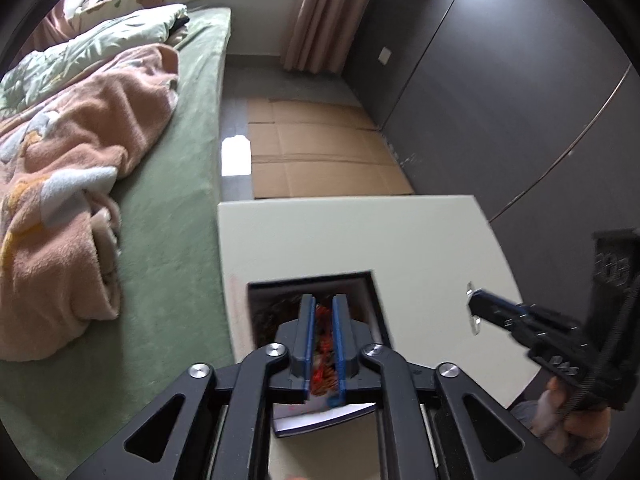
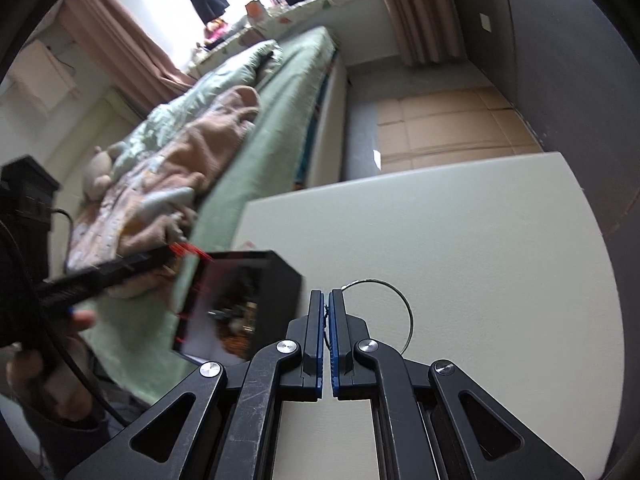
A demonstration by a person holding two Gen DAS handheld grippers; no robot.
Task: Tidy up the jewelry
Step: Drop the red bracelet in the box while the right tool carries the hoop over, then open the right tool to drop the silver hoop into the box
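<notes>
Jewelry sits in both tools: the left tool (image 1: 323,312) pinches a red-orange tasselled piece (image 1: 322,360) directly above the open black box (image 1: 372,300) on the white table (image 1: 400,232), while the right tool (image 2: 326,308) is clamped on a thin wire hoop (image 2: 394,292) that arcs out toward 2 o'clock. The step in hand looks like dropping the tasselled piece into the box. Next, the left tool would need to lower and spread; the hoop, at the box's 3 o'clock, should follow.
</notes>
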